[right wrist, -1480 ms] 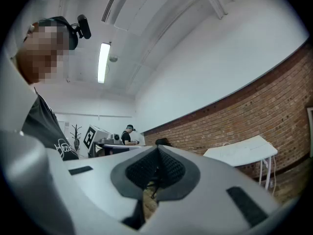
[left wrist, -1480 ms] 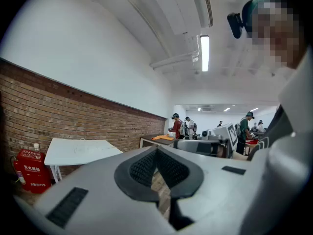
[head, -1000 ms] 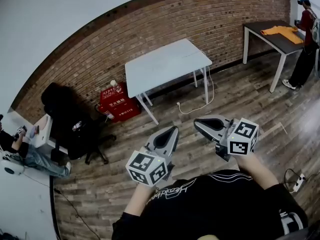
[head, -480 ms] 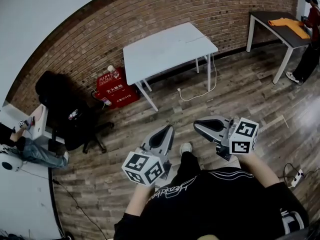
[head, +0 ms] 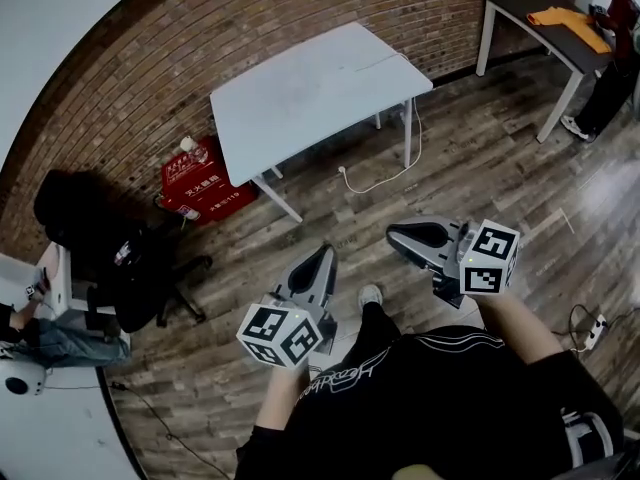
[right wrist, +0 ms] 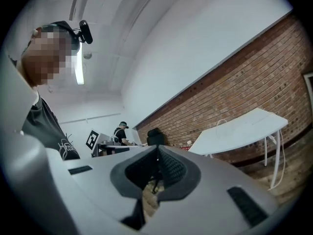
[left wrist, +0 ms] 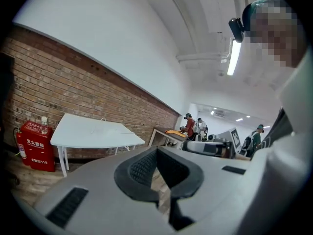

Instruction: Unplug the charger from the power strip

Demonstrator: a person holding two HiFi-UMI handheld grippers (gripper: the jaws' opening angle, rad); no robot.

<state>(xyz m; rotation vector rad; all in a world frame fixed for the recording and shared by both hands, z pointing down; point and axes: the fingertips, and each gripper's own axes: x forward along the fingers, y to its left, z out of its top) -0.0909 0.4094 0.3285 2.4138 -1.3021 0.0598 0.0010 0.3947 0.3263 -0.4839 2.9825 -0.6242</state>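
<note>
Both grippers are held in the air in front of the person's chest, over wooden floor. My left gripper (head: 324, 252) is shut with nothing in it, and in the left gripper view its jaws (left wrist: 157, 152) meet along a closed line. My right gripper (head: 391, 234) is also shut and empty, as its own view (right wrist: 157, 149) shows. Both point toward a white table (head: 300, 93) by the brick wall. A thin white cable (head: 408, 158) hangs off that table and ends in a plug (head: 343, 172) on the floor. A white power strip (head: 598, 330) lies on the floor at the far right. No charger can be made out.
A red box (head: 198, 182) and a black office chair (head: 115, 258) stand left of the white table. A dark table (head: 530, 13) with an orange cloth (head: 572, 18) stands at the back right, a person (head: 612, 53) beside it. Another person (head: 45, 340) sits at the far left.
The white table has come nearer and slid left in the head view. The person's shoe now shows below the grippers. Both grippers stay shut and hold their places in the view.
</note>
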